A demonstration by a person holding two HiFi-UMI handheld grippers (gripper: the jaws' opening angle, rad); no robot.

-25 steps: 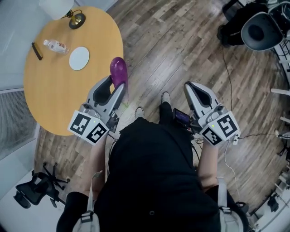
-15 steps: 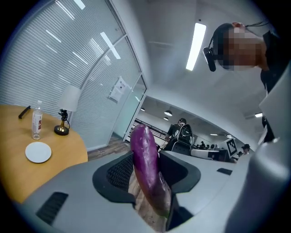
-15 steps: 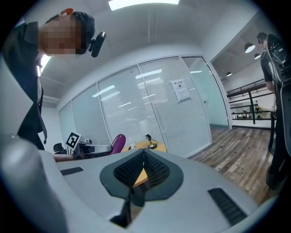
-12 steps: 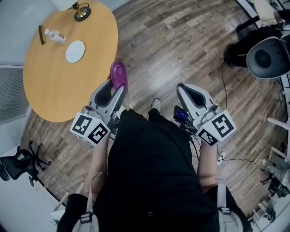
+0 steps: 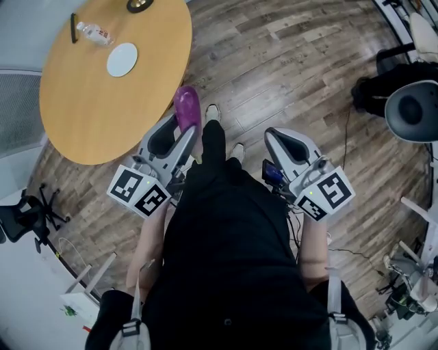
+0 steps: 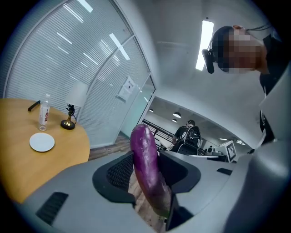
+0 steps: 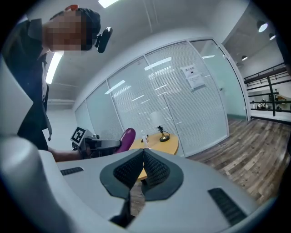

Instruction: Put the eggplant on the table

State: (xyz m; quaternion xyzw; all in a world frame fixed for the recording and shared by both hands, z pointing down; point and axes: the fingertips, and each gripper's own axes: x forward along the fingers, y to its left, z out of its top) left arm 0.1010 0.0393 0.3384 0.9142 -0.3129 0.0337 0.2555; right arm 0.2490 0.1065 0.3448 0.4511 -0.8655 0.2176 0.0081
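A glossy purple eggplant (image 5: 186, 106) sticks out forward from my left gripper (image 5: 179, 130), just off the near edge of the round wooden table (image 5: 96, 116). In the left gripper view the eggplant (image 6: 148, 173) stands lengthwise between the two dark pads, which press on it from both sides, with the table (image 6: 27, 159) at the left. My right gripper (image 5: 275, 140) is held over the floor to the right, its pads (image 7: 154, 168) closed together on nothing. It looks across at the eggplant (image 7: 126, 138) and the table (image 7: 159, 144).
On the table's far side lie a white plate (image 5: 122, 59), a water bottle (image 5: 94, 32), a thin black object (image 5: 72, 28) and a lamp base (image 5: 139, 4). An office chair (image 5: 410, 109) stands on the wooden floor at right, and a chair base (image 5: 24, 219) at left. Cables trail by my feet.
I have stepped toward the table: it now lies closer and more ahead of the left gripper, which still holds the eggplant. One leg has come forward between the grippers.
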